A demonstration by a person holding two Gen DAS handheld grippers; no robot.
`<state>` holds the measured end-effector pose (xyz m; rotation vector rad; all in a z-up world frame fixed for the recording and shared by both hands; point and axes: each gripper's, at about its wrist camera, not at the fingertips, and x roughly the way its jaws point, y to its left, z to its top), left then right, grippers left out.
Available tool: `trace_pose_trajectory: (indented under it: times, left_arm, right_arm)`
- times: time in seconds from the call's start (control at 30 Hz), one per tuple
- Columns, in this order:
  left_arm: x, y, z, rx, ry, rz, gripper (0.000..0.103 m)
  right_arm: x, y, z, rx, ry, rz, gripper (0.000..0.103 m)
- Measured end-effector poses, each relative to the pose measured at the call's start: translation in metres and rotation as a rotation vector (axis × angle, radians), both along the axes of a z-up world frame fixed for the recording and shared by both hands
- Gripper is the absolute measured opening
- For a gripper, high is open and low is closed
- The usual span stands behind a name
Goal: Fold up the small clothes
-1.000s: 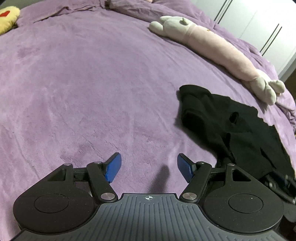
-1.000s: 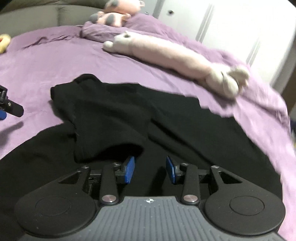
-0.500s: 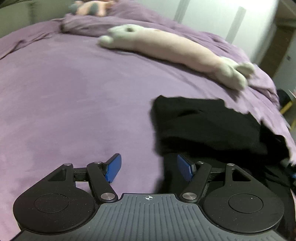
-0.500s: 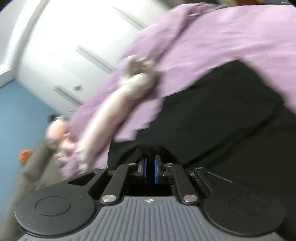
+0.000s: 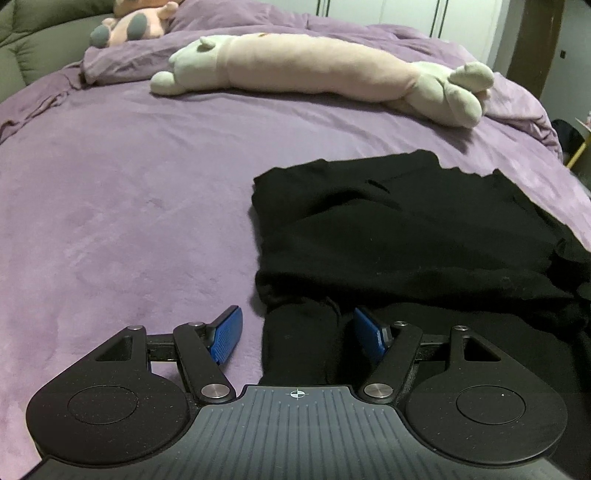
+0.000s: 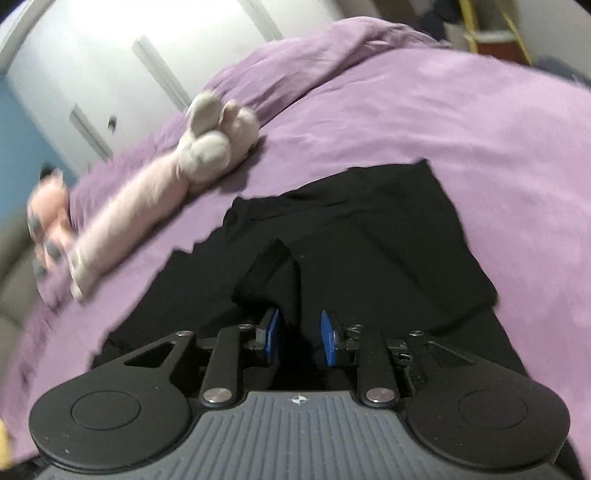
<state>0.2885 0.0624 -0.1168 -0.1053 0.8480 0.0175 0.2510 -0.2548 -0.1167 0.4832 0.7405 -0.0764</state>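
A black garment (image 5: 406, 229) lies rumpled on the purple bed cover (image 5: 129, 184), right of centre in the left wrist view. My left gripper (image 5: 297, 334) is open at the garment's near left corner. A narrow black part of it (image 5: 299, 343) lies between the blue pads (image 5: 225, 334), touching neither. In the right wrist view the same garment (image 6: 369, 229) fills the middle. My right gripper (image 6: 300, 341) hovers low over it with its jaws opening. A raised fold of black cloth (image 6: 273, 266) runs down into the gap, and the pads do not press it.
A long pale plush toy (image 5: 314, 74) lies across the far side of the bed, beyond the garment. A pink plush (image 5: 136, 22) sits by the grey padded headboard (image 5: 29, 44). White wardrobe doors (image 5: 406, 11) stand behind. Bare purple cover spreads left of the garment.
My left gripper has slid right across the bed to the garment's corner, so black cloth now lies between its fingers. My right gripper shut on the cloth, swung round, and its pads have parted again.
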Motion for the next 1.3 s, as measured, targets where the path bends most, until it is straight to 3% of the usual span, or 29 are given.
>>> trace_pose_trajectory:
  times: [0.07,0.1,0.17,0.23,0.33,0.4,0.53,0.67,0.73,0.8,0.87,0.97,1.0,1.03,1.1,1.17,1.2,1.27,1.3]
  left_arm:
    - [0.001,-0.003,-0.001,0.018,-0.001,-0.007,0.073]
    - [0.002,-0.005,-0.002,0.027,0.002,-0.01,0.073]
    - [0.003,-0.006,0.0,0.027,0.007,-0.008,0.072]
    - [-0.002,-0.006,0.006,-0.03,-0.002,-0.022,0.071]
    - [-0.012,-0.008,0.011,-0.114,-0.03,-0.063,0.071]
    - [-0.015,-0.014,0.011,-0.143,-0.046,-0.103,0.072]
    - [-0.002,-0.026,0.003,-0.175,-0.044,-0.137,0.073]
    - [0.026,-0.013,-0.002,-0.33,-0.036,-0.053,0.072]
    - [0.035,0.0,-0.001,-0.413,-0.04,0.023,0.071]
    - [0.037,0.01,0.005,-0.434,-0.071,0.065,0.071]
    - [0.037,0.014,0.011,-0.402,-0.103,0.07,0.071]
    - [0.037,0.015,0.011,-0.357,-0.101,0.056,0.071]
    - [0.037,0.014,0.01,-0.346,-0.093,0.049,0.071]
    - [0.037,0.014,0.009,-0.336,-0.086,0.042,0.071]
    - [0.035,0.01,0.008,-0.285,-0.057,0.019,0.07]
    - [0.029,0.008,0.01,-0.216,-0.04,-0.005,0.07]
    - [0.026,0.006,0.013,-0.18,-0.035,-0.016,0.069]
    - [0.021,0.005,0.019,-0.155,-0.05,-0.029,0.069]
    - [0.02,0.004,0.024,-0.145,-0.064,-0.029,0.07]
  right_arm:
    - [0.009,0.01,0.0,-0.075,0.003,0.053,0.02]
    - [0.013,0.016,0.001,-0.108,-0.006,0.077,0.005]
    - [0.015,0.02,0.006,-0.105,-0.031,0.098,0.003]
    - [0.017,0.012,0.02,0.012,-0.088,0.069,0.003]
    - [0.01,-0.024,0.043,0.398,-0.264,-0.018,0.003]
    - [0.007,-0.044,0.052,0.583,-0.365,-0.043,0.002]
    - [0.001,-0.069,0.051,0.74,-0.423,-0.058,0.002]
    - [-0.008,-0.08,0.035,0.716,-0.337,-0.08,0.003]
    - [-0.006,-0.08,0.028,0.606,-0.242,-0.102,0.003]
    - [-0.003,-0.081,0.022,0.528,-0.186,-0.109,0.003]
    - [-0.005,-0.085,0.016,0.542,-0.198,-0.112,0.003]
    - [-0.013,-0.098,0.01,0.678,-0.317,-0.133,0.003]
    - [-0.016,-0.103,0.006,0.672,-0.337,-0.149,0.002]
    - [-0.018,-0.105,0.004,0.61,-0.316,-0.162,0.003]
    - [-0.02,-0.103,0.0,0.397,-0.186,-0.175,0.009]
    - [-0.027,-0.104,-0.009,0.276,-0.084,-0.213,0.01]
    - [-0.035,-0.107,-0.012,0.256,-0.059,-0.243,0.011]
    - [-0.048,-0.115,-0.015,0.298,-0.094,-0.284,0.012]
    - [-0.05,-0.114,-0.014,0.313,-0.104,-0.289,0.02]
